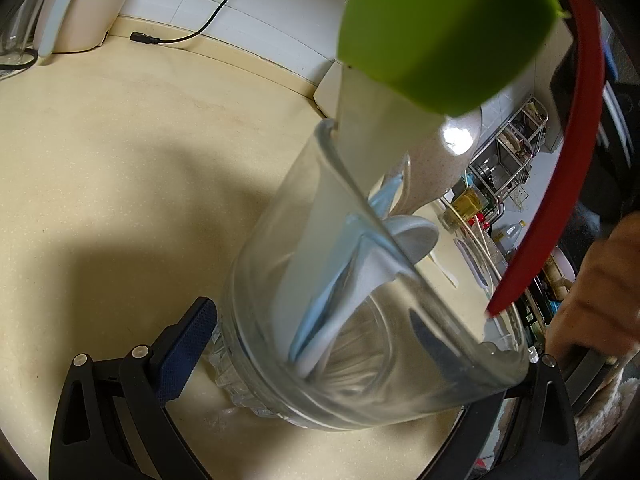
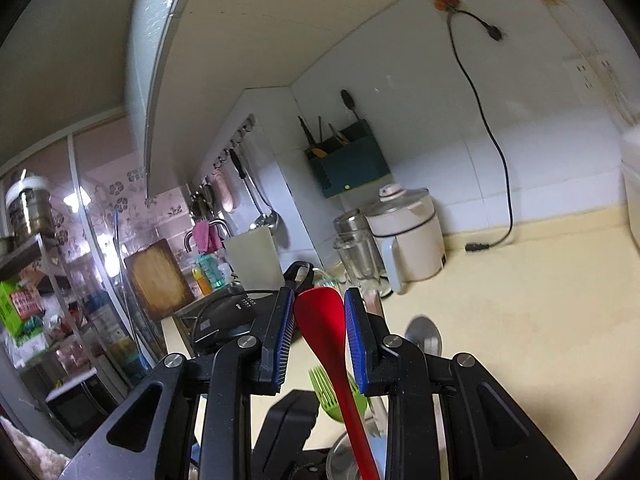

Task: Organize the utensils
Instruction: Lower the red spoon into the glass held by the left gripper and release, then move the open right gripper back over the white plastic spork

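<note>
A clear glass jar (image 1: 280,280) stands tilted on the beige counter, and my left gripper (image 1: 368,336) is shut on its lower part. Inside it lean a green spatula (image 1: 440,28) on a pale handle and a white and pale blue spoon (image 1: 412,236). A red spoon (image 1: 560,184) comes in from the upper right, its handle tip just over the jar's rim. In the right wrist view my right gripper (image 2: 320,320) is shut on the red spoon (image 2: 320,304) at its bowl, handle pointing down toward the jar (image 2: 336,456). A green slotted spatula (image 2: 324,396) shows below.
A white kettle (image 2: 412,236), a loose power plug (image 2: 478,247) and a glass blender jug (image 2: 356,248) stand by the tiled wall. A teal utensil holder (image 2: 348,164) hangs above. A cutting board (image 2: 156,280) and a black appliance (image 2: 228,312) are left. A hand (image 1: 596,300) shows at right.
</note>
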`<control>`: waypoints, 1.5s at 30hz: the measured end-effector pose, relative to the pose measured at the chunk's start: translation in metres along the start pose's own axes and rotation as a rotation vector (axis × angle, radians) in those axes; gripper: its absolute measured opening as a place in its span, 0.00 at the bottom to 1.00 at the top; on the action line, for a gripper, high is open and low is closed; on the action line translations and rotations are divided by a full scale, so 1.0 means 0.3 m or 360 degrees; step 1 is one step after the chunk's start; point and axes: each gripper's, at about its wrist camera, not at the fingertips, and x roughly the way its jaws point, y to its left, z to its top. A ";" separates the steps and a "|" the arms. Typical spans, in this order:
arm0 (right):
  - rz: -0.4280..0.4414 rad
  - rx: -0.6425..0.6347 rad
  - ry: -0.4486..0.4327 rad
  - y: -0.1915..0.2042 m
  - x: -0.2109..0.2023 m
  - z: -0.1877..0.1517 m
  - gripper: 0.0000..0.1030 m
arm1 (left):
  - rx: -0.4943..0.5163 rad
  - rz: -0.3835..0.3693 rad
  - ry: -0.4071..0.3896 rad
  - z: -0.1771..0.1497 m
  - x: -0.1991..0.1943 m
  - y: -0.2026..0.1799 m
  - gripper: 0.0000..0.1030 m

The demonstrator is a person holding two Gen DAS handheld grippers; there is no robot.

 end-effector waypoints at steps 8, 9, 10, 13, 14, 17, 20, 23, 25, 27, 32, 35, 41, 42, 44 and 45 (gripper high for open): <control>-0.0033 0.0142 0.0026 -0.042 -0.006 -0.063 0.25 | 0.0000 0.0000 0.0000 0.000 -0.001 0.000 0.97; -0.0043 0.0138 0.0033 -0.043 -0.006 -0.065 0.25 | 0.0000 0.0000 0.0000 0.000 -0.001 0.000 0.97; -0.0058 0.0128 0.0040 -0.042 -0.005 -0.067 0.25 | 0.0000 0.0000 0.0000 0.000 -0.001 0.000 0.97; -0.0119 0.0090 0.0052 -0.037 -0.003 -0.069 0.25 | 0.0000 0.0000 0.0000 0.000 -0.001 0.000 0.97; -0.0133 0.0077 0.0056 -0.034 -0.002 -0.069 0.25 | 0.0000 0.0000 0.0000 0.000 -0.002 0.000 0.97; -0.0140 0.0057 0.0073 -0.026 0.002 -0.073 0.26 | 0.0000 0.0000 0.0000 0.000 -0.002 0.001 0.97; -0.0138 0.0044 0.0094 -0.015 0.005 -0.079 0.26 | 0.0000 0.0000 0.0000 0.000 -0.002 0.001 0.97; -0.0166 0.0016 0.0118 0.000 0.012 -0.086 0.26 | 0.0000 0.0000 0.0000 0.000 -0.003 0.001 0.97; -0.0173 0.0000 0.0119 0.008 0.010 -0.087 0.27 | 0.0000 0.0000 0.0000 -0.001 -0.002 0.001 0.97; -0.0169 -0.0009 0.0116 0.015 0.001 -0.086 0.28 | 0.0000 -0.0001 0.0001 -0.001 -0.001 0.002 0.97; -0.0195 -0.0044 0.0075 0.020 -0.050 -0.071 0.28 | 0.0000 -0.0001 0.0001 -0.001 -0.001 0.002 0.97; -0.0258 -0.0066 0.0044 0.004 -0.102 -0.066 0.28 | 0.0000 -0.0001 0.0001 -0.001 -0.001 0.002 0.97; -0.0361 -0.0001 0.0029 -0.071 -0.175 -0.075 0.28 | 0.0000 -0.0001 0.0001 -0.001 -0.002 0.003 0.97; -0.0384 0.0008 0.0030 -0.084 -0.186 -0.079 0.28 | 0.0000 -0.0001 0.0001 -0.001 -0.002 0.003 0.97; -0.0425 0.0017 0.0038 -0.105 -0.202 -0.089 0.28 | 0.0000 -0.0001 0.0001 -0.001 -0.002 0.003 0.97; -0.0453 0.0026 0.0050 -0.120 -0.211 -0.097 0.28 | -0.0001 -0.0001 0.0001 -0.001 -0.003 0.003 0.97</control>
